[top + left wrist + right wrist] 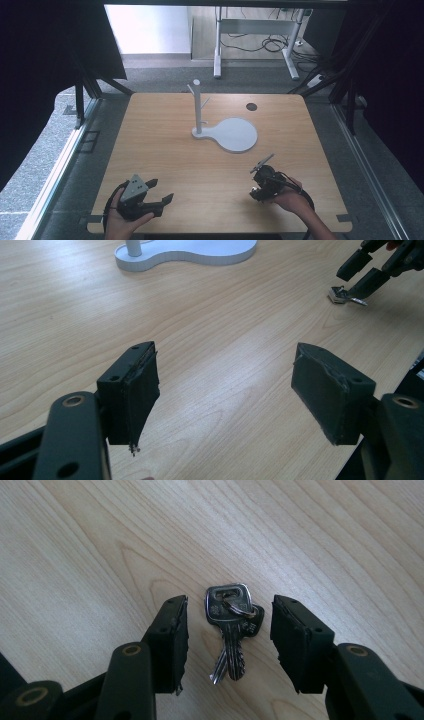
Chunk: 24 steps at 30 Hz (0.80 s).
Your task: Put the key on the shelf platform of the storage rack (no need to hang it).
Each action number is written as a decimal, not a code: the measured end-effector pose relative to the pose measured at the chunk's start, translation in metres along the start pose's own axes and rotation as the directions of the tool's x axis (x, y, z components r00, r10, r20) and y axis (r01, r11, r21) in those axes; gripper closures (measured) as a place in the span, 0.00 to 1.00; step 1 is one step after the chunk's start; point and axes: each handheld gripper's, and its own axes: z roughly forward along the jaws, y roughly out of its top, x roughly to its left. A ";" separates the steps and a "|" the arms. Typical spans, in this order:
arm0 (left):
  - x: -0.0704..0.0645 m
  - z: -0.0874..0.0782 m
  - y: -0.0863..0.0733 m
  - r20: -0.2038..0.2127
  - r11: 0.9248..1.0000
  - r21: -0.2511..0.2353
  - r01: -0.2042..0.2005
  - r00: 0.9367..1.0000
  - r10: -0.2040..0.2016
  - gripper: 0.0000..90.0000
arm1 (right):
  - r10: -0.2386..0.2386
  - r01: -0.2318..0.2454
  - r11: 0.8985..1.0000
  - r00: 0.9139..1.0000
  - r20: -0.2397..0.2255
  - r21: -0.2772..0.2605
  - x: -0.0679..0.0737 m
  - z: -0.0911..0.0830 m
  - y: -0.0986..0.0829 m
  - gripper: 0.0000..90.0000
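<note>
Steel keys [231,630] lie flat on the wooden surface [165,150] between the right gripper's [229,637] open fingers [170,635], where closing could skid them away; the left gripper [225,390] hangs open, empty.

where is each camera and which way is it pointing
High view: above the person's side, looking forward and down at the table, white stand, both hands with the left gripper and right gripper.
Left gripper view: rides the left gripper, low over the table, open jaws, facing the stand's base and the right gripper.
Right gripper view: looks down on keys lying between its open jaws.
Shared: both gripper views show the keys.
</note>
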 end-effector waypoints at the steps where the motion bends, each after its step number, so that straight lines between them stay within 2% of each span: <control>1: 0.000 0.000 0.000 0.000 1.000 0.000 0.000 1.000 0.000 0.30 | -0.006 0.006 1.000 1.000 -0.003 0.008 0.001 0.002 0.001 0.55; 8: 0.000 0.000 0.000 0.001 1.000 0.000 0.000 1.000 0.000 0.30 | -0.034 0.033 0.999 0.999 0.011 0.034 0.002 0.011 0.006 0.59; 11: 0.001 -0.001 0.000 -0.002 1.000 -0.001 0.002 1.000 -0.002 0.30 | -0.030 0.030 0.999 0.999 0.014 0.040 0.003 0.012 0.007 0.62; 16: 0.001 -0.001 0.000 -0.003 1.000 -0.002 0.003 1.000 -0.003 0.30 | -0.049 0.047 0.998 0.998 0.039 0.050 0.004 0.013 0.007 0.67; 24: 0.001 -0.001 0.000 -0.005 1.000 0.001 0.000 1.000 0.000 0.30 | -0.074 0.069 0.995 0.995 0.066 0.071 0.007 0.016 0.008 0.67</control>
